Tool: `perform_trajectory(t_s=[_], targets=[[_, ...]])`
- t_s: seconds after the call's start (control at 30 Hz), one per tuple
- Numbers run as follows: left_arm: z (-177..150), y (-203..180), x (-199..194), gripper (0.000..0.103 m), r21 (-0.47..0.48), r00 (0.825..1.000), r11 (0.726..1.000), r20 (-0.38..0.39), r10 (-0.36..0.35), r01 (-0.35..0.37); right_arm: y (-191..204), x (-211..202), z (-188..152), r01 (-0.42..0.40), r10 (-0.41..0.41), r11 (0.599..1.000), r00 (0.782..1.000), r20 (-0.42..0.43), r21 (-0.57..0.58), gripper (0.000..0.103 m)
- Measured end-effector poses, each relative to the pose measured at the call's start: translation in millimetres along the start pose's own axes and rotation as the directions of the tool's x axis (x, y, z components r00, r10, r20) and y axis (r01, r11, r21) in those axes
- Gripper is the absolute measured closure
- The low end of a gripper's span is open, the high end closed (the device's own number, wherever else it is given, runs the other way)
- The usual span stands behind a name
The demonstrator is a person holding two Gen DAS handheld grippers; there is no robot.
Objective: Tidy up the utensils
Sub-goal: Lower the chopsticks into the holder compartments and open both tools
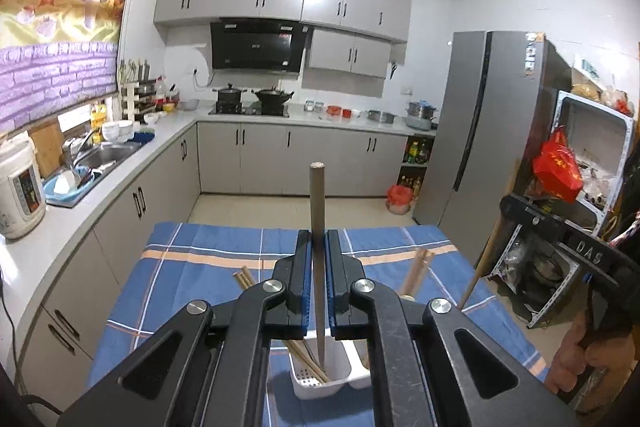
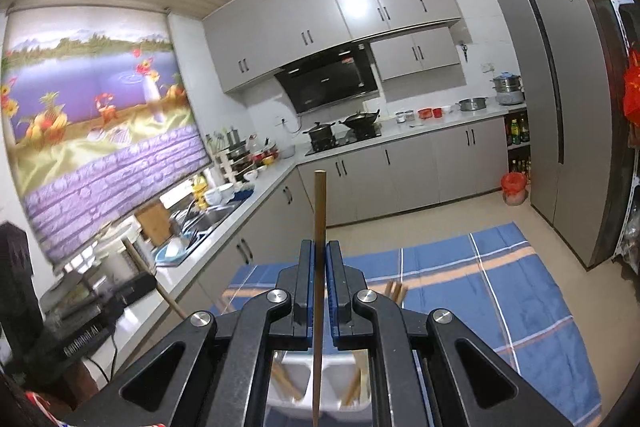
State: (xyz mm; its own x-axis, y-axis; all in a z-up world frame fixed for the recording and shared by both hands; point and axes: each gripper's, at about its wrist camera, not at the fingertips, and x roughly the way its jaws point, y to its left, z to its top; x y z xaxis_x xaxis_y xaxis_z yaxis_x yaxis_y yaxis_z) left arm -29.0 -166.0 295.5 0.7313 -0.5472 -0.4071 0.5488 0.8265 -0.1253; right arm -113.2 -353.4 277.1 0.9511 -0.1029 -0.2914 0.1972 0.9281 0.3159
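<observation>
My left gripper (image 1: 319, 239) is shut on a grey chopstick (image 1: 317, 203) held upright, its lower end inside a white utensil holder (image 1: 316, 383) that has other wooden chopsticks (image 1: 306, 359) in it. My right gripper (image 2: 319, 249) is shut on a brown chopstick (image 2: 320, 211), also upright, above the white two-compartment holder (image 2: 298, 379). The right gripper also shows at the right edge of the left wrist view (image 1: 500, 205). More chopsticks (image 1: 418, 273) lean in the holder's other compartment.
The holder stands on a table with a blue plaid cloth (image 1: 224, 247). A counter with a sink (image 1: 102, 155) and a rice cooker (image 1: 20, 187) runs along the left. A stove (image 1: 250, 107) is at the back, a grey fridge (image 1: 480, 139) at the right.
</observation>
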Motion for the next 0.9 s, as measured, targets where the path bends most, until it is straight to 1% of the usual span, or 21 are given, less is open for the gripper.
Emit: perform_trajectory(t_s=[0.13,0.2,0.33,0.47,0.6,0.73,0.9], targets=[[-10,3,41,0.097,-0.009,0.998,1.0,-0.06,0.014,-0.014,2,33,-4,0.043,-0.043,0.998,0.999,-0.002,-0.037,0.097],[-17,1,55,0.097,-0.007,0.996,1.0,-0.087,0.014,-0.014,1,51,-13,0.057,-0.059,0.997,0.998,-0.03,-0.048,0.097],[-30,-3,77,0.097,0.013,0.992,1.0,-0.123,0.023,-0.021,-10,72,-31,0.073,-0.076,0.996,0.994,-0.084,-0.042,0.097],[-44,-5,91,0.097,0.016,0.987,1.0,-0.161,0.022,-0.02,-19,81,-46,0.076,-0.079,0.997,0.988,-0.133,-0.028,0.097],[-55,-6,100,0.097,0.022,0.98,0.999,-0.195,0.038,-0.034,-27,82,-59,0.074,-0.076,0.997,0.983,-0.166,-0.016,0.097],[-63,-6,105,0.097,0.03,0.976,0.998,-0.21,0.054,-0.049,-31,86,-68,0.07,-0.069,0.998,0.978,-0.198,0.0,0.097],[-68,-6,106,0.097,0.029,0.971,0.998,-0.233,0.056,-0.05,-32,87,-78,0.071,-0.069,0.997,0.972,-0.226,0.001,0.097]])
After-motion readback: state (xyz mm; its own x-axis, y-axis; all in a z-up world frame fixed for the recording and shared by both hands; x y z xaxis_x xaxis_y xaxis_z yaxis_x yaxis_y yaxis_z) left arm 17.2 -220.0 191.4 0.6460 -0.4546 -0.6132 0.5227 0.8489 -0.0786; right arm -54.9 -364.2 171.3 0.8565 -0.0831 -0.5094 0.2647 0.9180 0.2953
